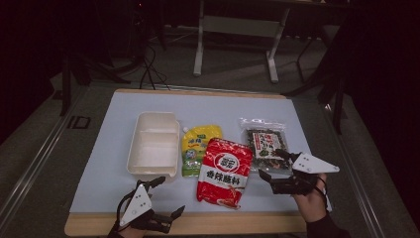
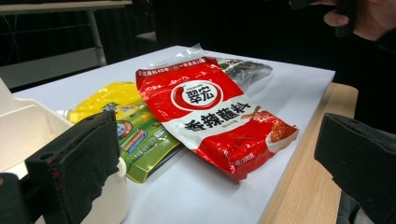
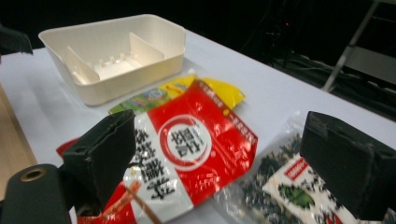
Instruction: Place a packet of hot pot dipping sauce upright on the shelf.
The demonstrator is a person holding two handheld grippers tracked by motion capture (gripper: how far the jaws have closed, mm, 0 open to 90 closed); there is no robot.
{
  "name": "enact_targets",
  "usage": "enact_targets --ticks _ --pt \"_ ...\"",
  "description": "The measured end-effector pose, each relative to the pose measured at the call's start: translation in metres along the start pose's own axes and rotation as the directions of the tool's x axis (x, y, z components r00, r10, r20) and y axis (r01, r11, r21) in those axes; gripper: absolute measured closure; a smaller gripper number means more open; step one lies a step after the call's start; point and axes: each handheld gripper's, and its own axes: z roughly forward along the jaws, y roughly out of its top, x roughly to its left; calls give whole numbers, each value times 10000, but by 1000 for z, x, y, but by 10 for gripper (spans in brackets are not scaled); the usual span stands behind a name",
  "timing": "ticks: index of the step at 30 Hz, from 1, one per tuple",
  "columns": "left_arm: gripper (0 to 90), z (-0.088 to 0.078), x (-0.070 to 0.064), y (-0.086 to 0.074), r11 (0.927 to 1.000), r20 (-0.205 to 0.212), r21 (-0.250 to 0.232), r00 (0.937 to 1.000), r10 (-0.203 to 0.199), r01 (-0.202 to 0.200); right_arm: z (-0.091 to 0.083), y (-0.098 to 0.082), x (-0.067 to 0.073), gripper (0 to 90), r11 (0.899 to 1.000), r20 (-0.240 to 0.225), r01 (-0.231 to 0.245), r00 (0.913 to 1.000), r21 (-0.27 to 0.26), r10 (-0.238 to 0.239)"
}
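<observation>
Dim room, dark floor with metal frame legs behind; wooden worktop [image 1: 292,223] covered by a pale blue-white mat [image 1: 208,106]. White divided tray [image 1: 153,144] sits left on the mat, empty, likely the target for packing. Three packets are laid flat in a row beside it, apparently staged for easy pickup: yellow-green pouch [image 1: 198,148] just right of the tray, red sachet [image 1: 224,171] overlapping its right edge, clear seaweed packet [image 1: 262,144] farther right. Left gripper [image 1: 163,198] rests at the near-left edge, jaws spread, holding nothing, red sachet to its right and apart. Right gripper [image 1: 274,163] hovers at the seaweed packet's near edge, jaws spread, nothing pinched; the red sachet lies just left of it.
</observation>
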Motion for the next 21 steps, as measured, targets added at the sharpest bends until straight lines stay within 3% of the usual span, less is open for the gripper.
enact_targets --ticks 5,6,8,11,12,17,18,21 --pt "14 0 0 0 10000 24 29 10000 -31 31 13 15 -3 104 9993 -79 371 9993 -106 -371" --pt "14 0 0 0 10000 21 37 10000 -17 17 20 18 -4 104 9982 100 595 9982 76 -596" --pt "13 0 0 0 10000 28 43 10000 -7 7 23 20 -4 104 9982 -18 593 9982 73 -593" --pt "14 0 0 0 10000 43 32 10000 -26 25 30 22 -6 95 9997 -266 232 9994 41 -231" --pt "14 0 0 0 10000 41 38 10000 -33 33 34 24 -6 95 10000 -25 12 10000 -47 -12" --pt "14 0 0 -1 10000 72 59 10000 -16 16 44 25 -9 97 9999 -409 -14 9992 152 20" --pt "13 1 0 -1 10000 59 70 10000 -3 3 51 25 -12 134 9993 -458 -194 9987 321 208" --pt "13 1 0 -1 10000 73 93 10000 -8 7 62 23 -19 135 9961 -683 -521 9960 716 570"
